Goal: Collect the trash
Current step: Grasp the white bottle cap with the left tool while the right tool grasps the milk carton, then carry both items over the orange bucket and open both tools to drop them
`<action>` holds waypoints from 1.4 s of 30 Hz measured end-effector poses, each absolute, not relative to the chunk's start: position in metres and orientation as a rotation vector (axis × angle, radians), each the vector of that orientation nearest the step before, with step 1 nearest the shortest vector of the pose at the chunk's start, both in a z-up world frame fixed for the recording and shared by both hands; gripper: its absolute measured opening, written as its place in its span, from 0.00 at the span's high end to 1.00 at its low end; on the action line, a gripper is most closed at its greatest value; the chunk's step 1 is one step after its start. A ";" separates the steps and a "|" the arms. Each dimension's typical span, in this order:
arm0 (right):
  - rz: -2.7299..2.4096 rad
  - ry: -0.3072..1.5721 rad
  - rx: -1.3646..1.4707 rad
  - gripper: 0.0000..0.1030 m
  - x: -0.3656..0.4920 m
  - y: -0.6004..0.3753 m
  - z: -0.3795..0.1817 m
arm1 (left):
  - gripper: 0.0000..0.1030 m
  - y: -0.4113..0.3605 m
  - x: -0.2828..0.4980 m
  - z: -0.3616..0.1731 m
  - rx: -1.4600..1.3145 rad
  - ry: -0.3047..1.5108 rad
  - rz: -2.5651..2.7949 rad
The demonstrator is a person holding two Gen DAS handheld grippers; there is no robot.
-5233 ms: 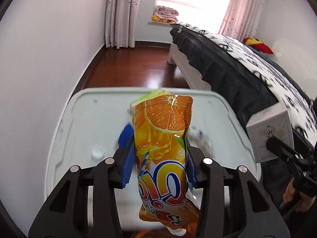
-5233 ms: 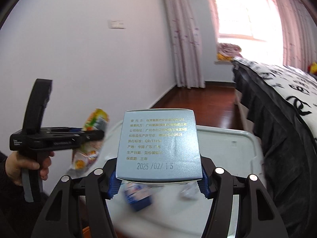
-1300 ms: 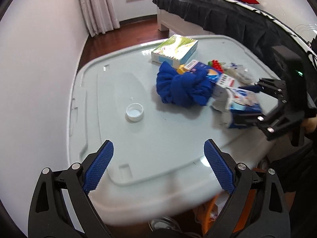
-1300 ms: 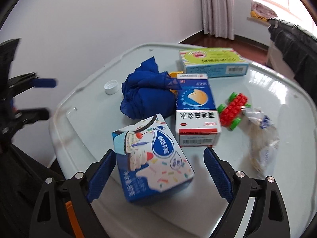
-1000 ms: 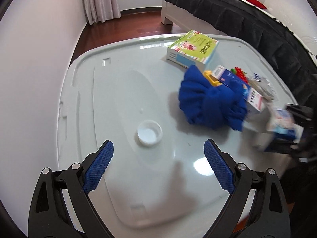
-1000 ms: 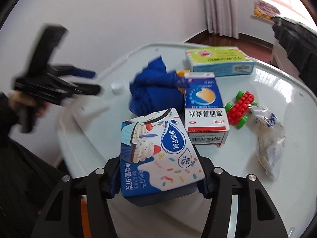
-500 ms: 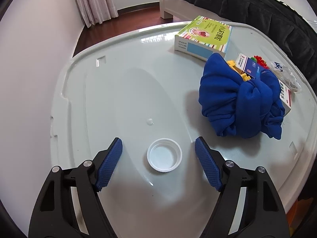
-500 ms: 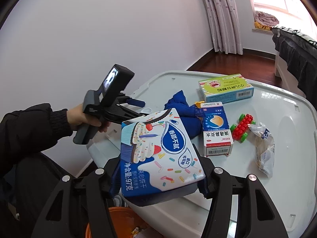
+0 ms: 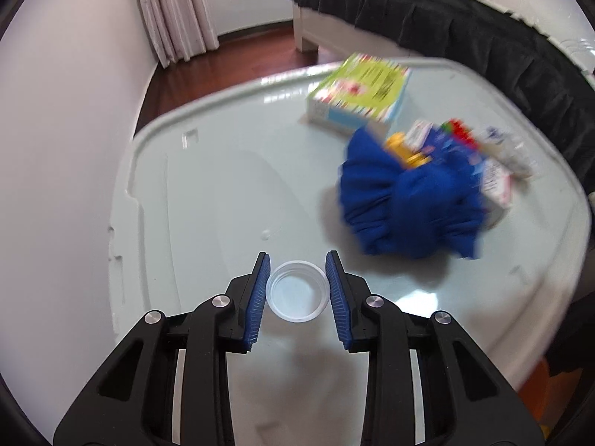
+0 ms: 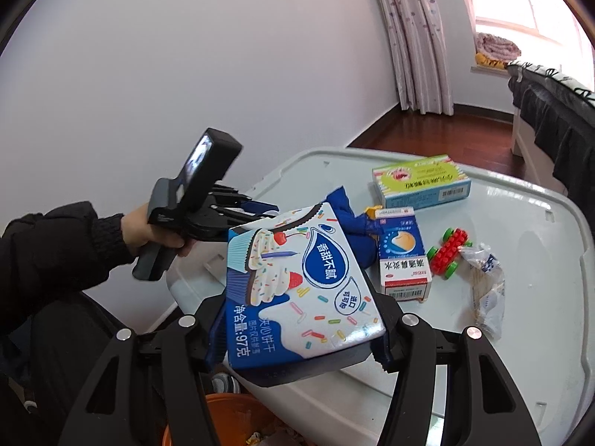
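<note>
Here the left tongs (image 9: 297,290) have just been closing and now clench the small white cap (image 9: 297,291) low on the pale counter (image 9: 208,193); its thin round rim could squirt out as it lifts. The right tongs (image 10: 297,319) grip the biscuit box (image 10: 297,282) above the orange bin (image 10: 230,420), tilted, so it may slip early. Farther off lie the blue cloth (image 9: 405,208) and green box (image 9: 360,89).

Bare table (image 9: 193,186) left, blue cloth (image 9: 405,204) blocking right
</note>
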State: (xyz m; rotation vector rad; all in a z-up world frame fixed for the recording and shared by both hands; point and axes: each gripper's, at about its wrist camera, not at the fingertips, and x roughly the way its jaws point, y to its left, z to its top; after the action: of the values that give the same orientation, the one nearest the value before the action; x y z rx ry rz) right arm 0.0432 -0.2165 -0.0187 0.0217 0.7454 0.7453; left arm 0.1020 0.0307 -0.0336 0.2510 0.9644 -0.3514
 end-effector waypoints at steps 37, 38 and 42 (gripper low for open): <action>0.681 0.803 0.074 0.43 -0.152 -0.241 -0.041 | 0.70 -0.070 -0.161 -0.050 0.150 1.083 -0.236; 0.682 0.803 0.074 0.43 -0.153 -0.240 -0.041 | 0.70 -0.069 -0.160 -0.049 0.148 1.083 -0.235; 0.683 0.806 0.074 0.43 -0.153 -0.240 -0.042 | 0.70 -0.069 -0.161 -0.050 0.143 1.087 -0.232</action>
State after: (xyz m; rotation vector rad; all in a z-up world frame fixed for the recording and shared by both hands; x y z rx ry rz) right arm -0.1532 -0.2405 -0.0416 0.0739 0.8059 0.6826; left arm -0.1607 -0.0685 -0.0501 0.1431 1.0868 -0.2318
